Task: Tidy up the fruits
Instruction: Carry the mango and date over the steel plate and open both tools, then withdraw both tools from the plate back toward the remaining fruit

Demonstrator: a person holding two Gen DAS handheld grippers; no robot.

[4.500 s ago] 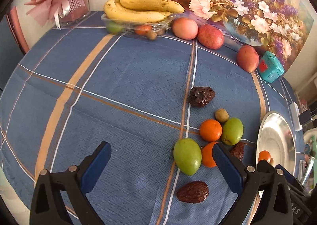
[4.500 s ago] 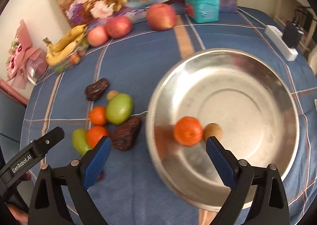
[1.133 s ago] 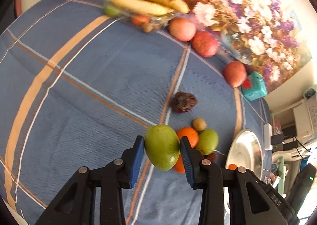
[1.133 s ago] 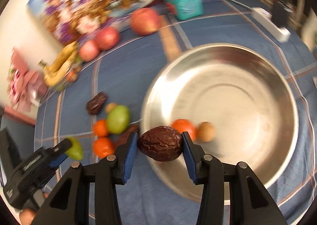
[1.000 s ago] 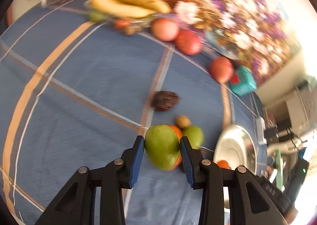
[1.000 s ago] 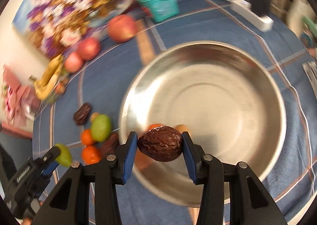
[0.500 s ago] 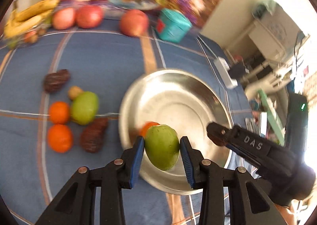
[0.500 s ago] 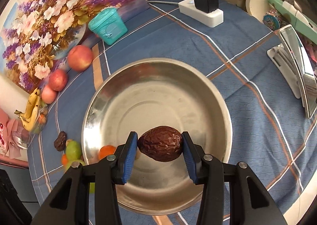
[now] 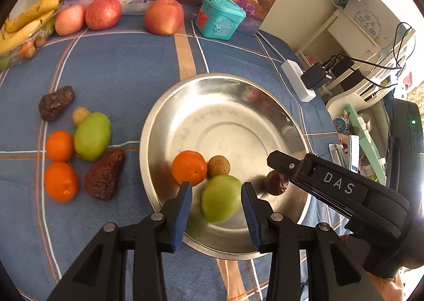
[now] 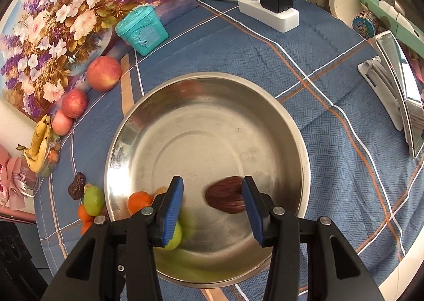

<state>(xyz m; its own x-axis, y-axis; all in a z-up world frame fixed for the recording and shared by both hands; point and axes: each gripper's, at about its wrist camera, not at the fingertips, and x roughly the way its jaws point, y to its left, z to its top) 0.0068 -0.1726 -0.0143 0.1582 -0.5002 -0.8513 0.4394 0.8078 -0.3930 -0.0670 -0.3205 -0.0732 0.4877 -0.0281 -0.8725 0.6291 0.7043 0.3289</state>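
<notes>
A steel bowl (image 9: 265,105) (image 10: 265,105) sits on the blue cloth. In it lie an orange (image 9: 188,167), a small brown fruit (image 9: 218,166), a blurred green fruit (image 9: 221,198) and a dark wrinkled date (image 9: 276,182) (image 10: 225,197). My left gripper (image 9: 215,200) is open over the bowl's near side, the green fruit loose between its pads. My right gripper (image 10: 212,203) is open above the bowl, the date blurred by its right pad. On the cloth left of the bowl lie two oranges (image 9: 60,180), a green fruit (image 9: 92,135) and two dates (image 9: 104,174).
Three apples (image 9: 164,16), bananas (image 9: 26,23) and a teal box (image 9: 220,18) stand before a flower painting at the back. A power strip (image 10: 267,13) and a phone stand (image 10: 394,94) lie right of the bowl. The right gripper's body (image 9: 344,195) crosses the left wrist view.
Both grippers have opened over the bowl. The green fruit has left the left pads and the date has left the right pads; both are blurred in motion in the bowl.
</notes>
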